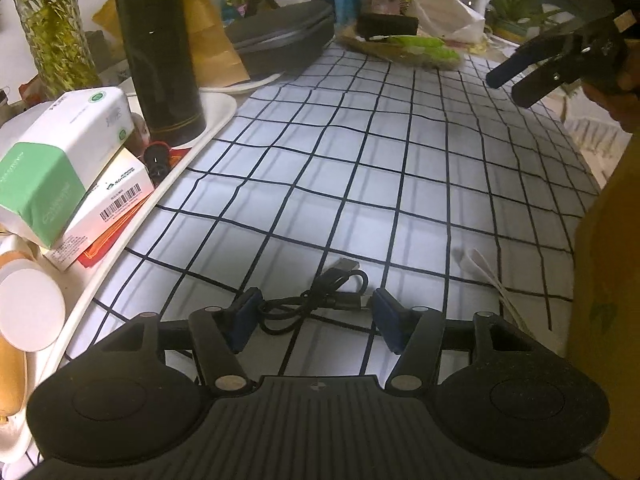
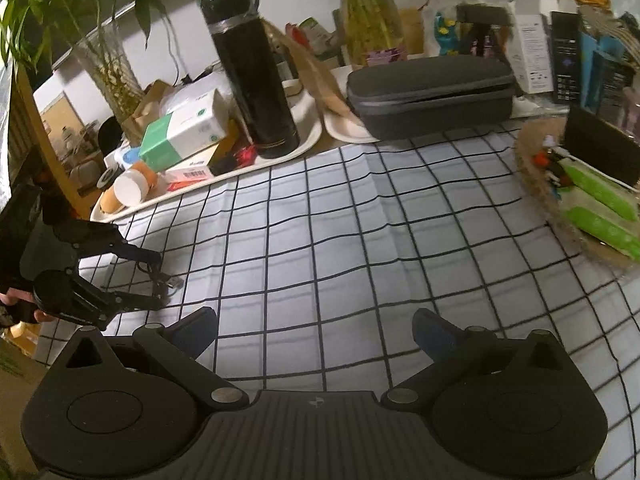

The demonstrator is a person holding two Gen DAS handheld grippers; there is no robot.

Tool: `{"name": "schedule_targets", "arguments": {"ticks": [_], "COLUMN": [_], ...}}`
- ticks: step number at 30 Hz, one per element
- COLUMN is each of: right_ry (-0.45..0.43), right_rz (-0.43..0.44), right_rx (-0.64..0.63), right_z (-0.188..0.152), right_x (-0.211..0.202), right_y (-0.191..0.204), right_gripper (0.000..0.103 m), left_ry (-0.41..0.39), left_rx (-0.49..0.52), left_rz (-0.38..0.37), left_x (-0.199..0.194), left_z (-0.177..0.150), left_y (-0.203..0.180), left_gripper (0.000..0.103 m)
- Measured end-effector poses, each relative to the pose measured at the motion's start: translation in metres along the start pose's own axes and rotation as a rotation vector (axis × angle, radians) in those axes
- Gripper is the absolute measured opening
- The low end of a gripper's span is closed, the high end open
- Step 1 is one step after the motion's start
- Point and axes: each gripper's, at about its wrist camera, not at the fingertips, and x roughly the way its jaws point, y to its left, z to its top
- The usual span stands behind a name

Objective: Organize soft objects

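The left tool stands partly open, its blue pads either side of a coiled black USB cable lying on the checked cloth of the counter, not yet pressing it. A closing pinch may catch only one loop, so the loose coil could unravel and its plug end drag. Pushing lower might bunch the cloth under the cable. Left of the cable, the white tray carries a tall black flask and stacked boxes; a swing that way risks knocking them. The right tool, wide open and empty, hovers over bare cloth right of the cable.
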Motion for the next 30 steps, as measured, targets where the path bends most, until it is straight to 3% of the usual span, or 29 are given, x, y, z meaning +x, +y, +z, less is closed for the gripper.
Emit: {"name": "schedule_targets", "arguments": {"ticks": [3, 8, 15, 22, 28, 30], "right_ry": [0.02, 0.055, 0.095, 0.137, 0.185, 0.191], "right_rz": [0.023, 0.082, 0.289, 0.498, 0.555, 0.558], "right_rx": [-0.027, -0.087, -0.193, -0.285, -0.394, -0.434], "right_z": [0.002, 0.004, 0.006, 0.005, -0.004, -0.006], "right_x": [0.011, 0.03, 0.057, 0.081, 0.095, 0.094], "right_y": [0.004, 0.012, 0.029, 0.05, 0.068, 0.074], "right_gripper": [0.103, 0.103, 0.1, 0.08, 0.062, 0.048], "left_ry": [-0.006, -0.039, -0.077, -0.095, -0.105, -0.109], "left_rx": [0.008, -0.062, -0.167, -0.243, -0.266, -0.279], "left_rz": [0.025, 0.044, 0.096, 0.089, 0.078, 0.074], "left_x": [-0.001, -0.006, -0.013, -0.015, -0.016, -0.016], "left_z": [0.0, 0.001, 0.004, 0.004, 0.005, 0.004], "left_y": [-0.001, 0.01, 0.025, 0.035, 0.037, 0.039], "left_gripper": [0.059, 0.058, 0.058, 0.058, 0.058, 0.058]}}
